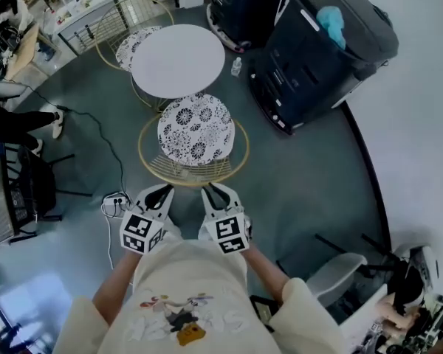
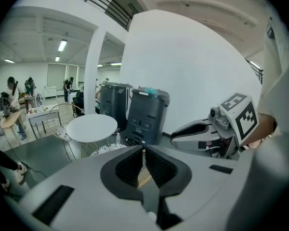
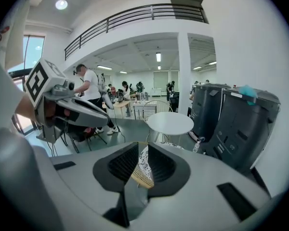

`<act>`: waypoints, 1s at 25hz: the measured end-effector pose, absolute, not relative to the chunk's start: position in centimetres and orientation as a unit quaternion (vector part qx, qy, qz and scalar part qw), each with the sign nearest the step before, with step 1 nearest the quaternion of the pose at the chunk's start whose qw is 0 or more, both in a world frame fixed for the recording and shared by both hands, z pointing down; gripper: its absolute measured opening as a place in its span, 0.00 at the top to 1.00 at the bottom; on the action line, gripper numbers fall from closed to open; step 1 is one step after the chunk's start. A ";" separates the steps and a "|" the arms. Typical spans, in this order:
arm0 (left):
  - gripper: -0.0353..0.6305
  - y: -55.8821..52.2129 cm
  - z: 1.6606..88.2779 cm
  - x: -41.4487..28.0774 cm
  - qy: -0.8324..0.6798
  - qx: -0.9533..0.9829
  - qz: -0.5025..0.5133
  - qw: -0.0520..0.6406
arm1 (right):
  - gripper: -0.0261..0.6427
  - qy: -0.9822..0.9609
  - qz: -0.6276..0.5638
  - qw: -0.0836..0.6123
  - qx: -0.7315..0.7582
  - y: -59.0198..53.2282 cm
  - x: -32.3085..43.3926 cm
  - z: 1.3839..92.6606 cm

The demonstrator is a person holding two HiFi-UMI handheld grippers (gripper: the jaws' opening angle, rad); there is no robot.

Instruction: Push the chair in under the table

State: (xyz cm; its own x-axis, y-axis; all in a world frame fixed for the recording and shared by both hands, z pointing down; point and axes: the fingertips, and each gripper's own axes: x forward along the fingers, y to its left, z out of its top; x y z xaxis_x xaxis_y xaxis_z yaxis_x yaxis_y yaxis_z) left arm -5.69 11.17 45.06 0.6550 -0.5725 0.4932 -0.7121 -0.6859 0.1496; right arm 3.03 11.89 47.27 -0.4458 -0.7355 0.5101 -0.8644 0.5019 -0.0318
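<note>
Gold-wire chair [image 1: 194, 135] at table [image 1: 179, 60], black machine [image 1: 317, 57] beside; left gripper [image 1: 161, 191] clenched, right gripper [image 1: 216, 191] released.

Open grey floor [image 1: 303, 183] lies right of the chair [image 1: 196, 129] at centre. The round table [image 1: 179, 60] stands just above it, a second chair [image 1: 125, 21] upper left. Dark machines [image 1: 317, 57] crowd the upper right; a cable [image 1: 107, 142] trails left.
</note>
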 end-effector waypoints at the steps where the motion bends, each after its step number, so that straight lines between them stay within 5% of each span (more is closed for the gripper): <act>1: 0.91 11.5 44.4 -5.8 -0.364 0.893 0.202 0.171 | 0.87 -0.839 0.152 0.210 0.479 12.1 2.9 46.5; 11: 0.93 15.0 38.7 -7.0 -0.402 0.887 0.137 0.183 | 0.94 -0.857 0.159 0.130 0.473 14.1 -0.2 40.1; 25: 0.93 16.7 38.0 -8.2 -0.425 0.875 0.120 0.198 | 0.95 -0.876 0.126 0.127 0.448 15.6 -2.6 38.4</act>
